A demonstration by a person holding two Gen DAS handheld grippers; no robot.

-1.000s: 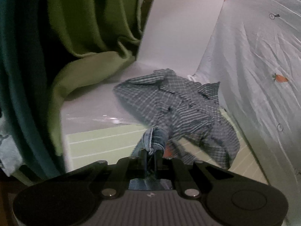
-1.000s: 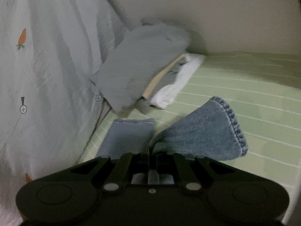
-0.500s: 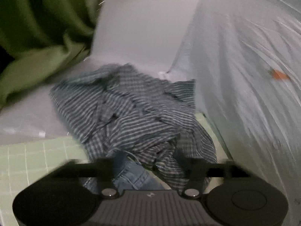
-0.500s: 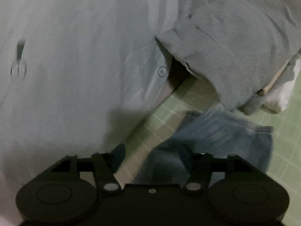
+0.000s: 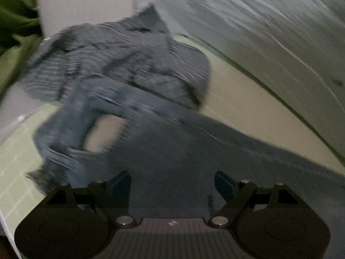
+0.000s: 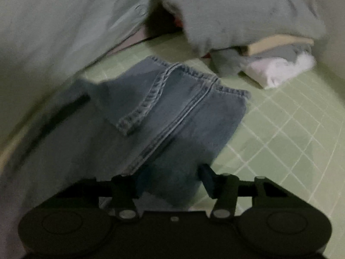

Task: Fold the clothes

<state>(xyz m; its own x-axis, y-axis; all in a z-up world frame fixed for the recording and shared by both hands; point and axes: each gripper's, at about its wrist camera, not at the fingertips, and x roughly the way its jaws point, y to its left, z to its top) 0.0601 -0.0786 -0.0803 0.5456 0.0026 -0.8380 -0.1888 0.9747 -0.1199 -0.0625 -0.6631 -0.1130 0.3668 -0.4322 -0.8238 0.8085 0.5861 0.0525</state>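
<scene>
Blue jeans (image 5: 163, 142) lie on the green gridded mat (image 5: 248, 99). In the left wrist view their waist end curls at the left and the cloth runs under my left gripper (image 5: 172, 182), which is open and empty just above them. In the right wrist view the jeans' leg ends (image 6: 172, 112) lie flat with one hem folded back. My right gripper (image 6: 172, 181) is open and empty over the near part of the leg. The left view is blurred.
A crumpled blue-grey checked shirt (image 5: 116, 58) lies beyond the jeans at the left. A pale sheet (image 5: 269, 32) hangs along the mat's far side. A grey garment (image 6: 241, 15) tops a small pile with white cloth (image 6: 280, 69). Green fabric (image 5: 13, 32) hangs at far left.
Both grippers were shut on the jeans a second ago; both opened, let them go, and the jeans now lie on the mat. Both cameras have tipped down towards them.
</scene>
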